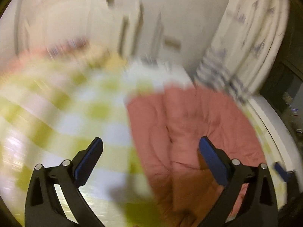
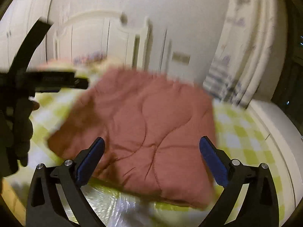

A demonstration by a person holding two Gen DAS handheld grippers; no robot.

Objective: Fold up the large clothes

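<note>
Fingers of the right gripper stand spread wide with nothing between the blue pads, and the left gripper is likewise wide apart and empty. Just beyond them the pink quilted garment lies folded into a rough square on the bed, whose cover is checked in yellow-green and white. Seen from the right wrist, its near edge sits close to the near side of the bed, and its right edge looks uneven and thick. The main risk, as I judge it, is the padded layers springing back and the fold sliding open now that neither gripper pins it. Both views are smeared with motion, so a quick pass of a finger across the top layer could drag it askew or push the bundle off the near side. In the right wrist view the left gripper's black frame hovers near the garment's far left corner and could catch it. Farther back stand pale cabinet doors and a curtain
</note>
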